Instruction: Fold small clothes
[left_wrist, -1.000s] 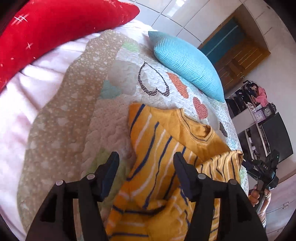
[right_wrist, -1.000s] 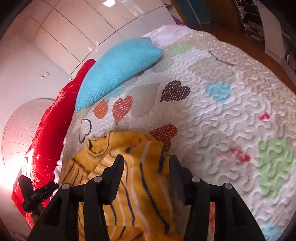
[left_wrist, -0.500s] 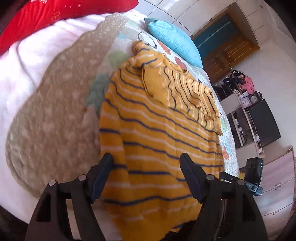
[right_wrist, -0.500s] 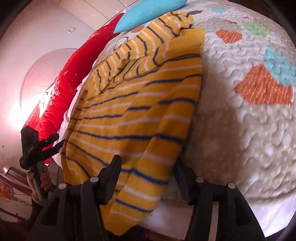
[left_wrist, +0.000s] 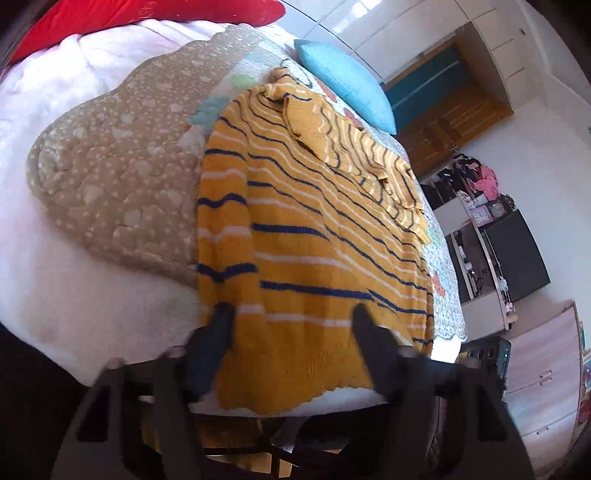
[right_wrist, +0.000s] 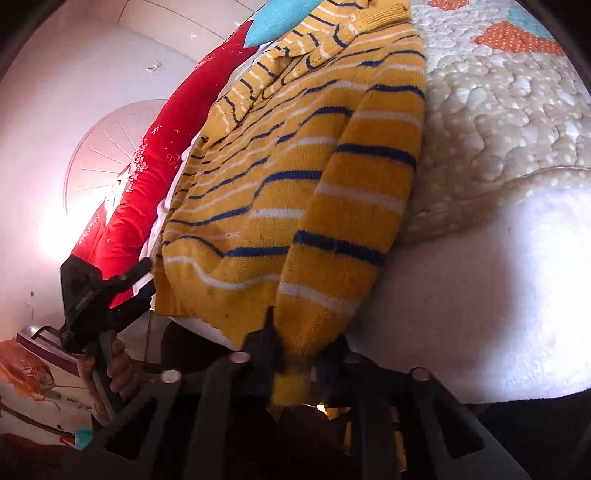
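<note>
One garment is in play: a mustard-yellow knitted sweater with navy and white stripes (left_wrist: 314, 236). It lies spread lengthwise on the quilted patchwork bedcover (left_wrist: 110, 166). Its neck end is far, near the turquoise ribbed cushion (left_wrist: 347, 85), and its hem hangs just over the near edge of the bed. A long red cushion (left_wrist: 147, 11) sits far left.

Little of the folding looks done. A sleeve-like strip lies along each long side of the body. A finer-striped part is bunched across the far end, and I cannot tell whether that is a folded sleeve or the collar. The body itself shows no cross fold and lies at full length.

The left tool (left_wrist: 291, 317) is blurred, and its jaws are closing. In its own view they stand well apart over the near hem, with the knit between them but not yet pinched. The right tool (right_wrist: 295, 354) is also closing. Its pads already clamp the end of the right-hand strip at the near right corner. The person's hand (right_wrist: 114, 369) carries the left tool at the opposite hem corner.

What is left, by my reading, is nearly everything: securing both near corners, carrying the hem toward the far end, and a final fold to make a compact stack.
</note>
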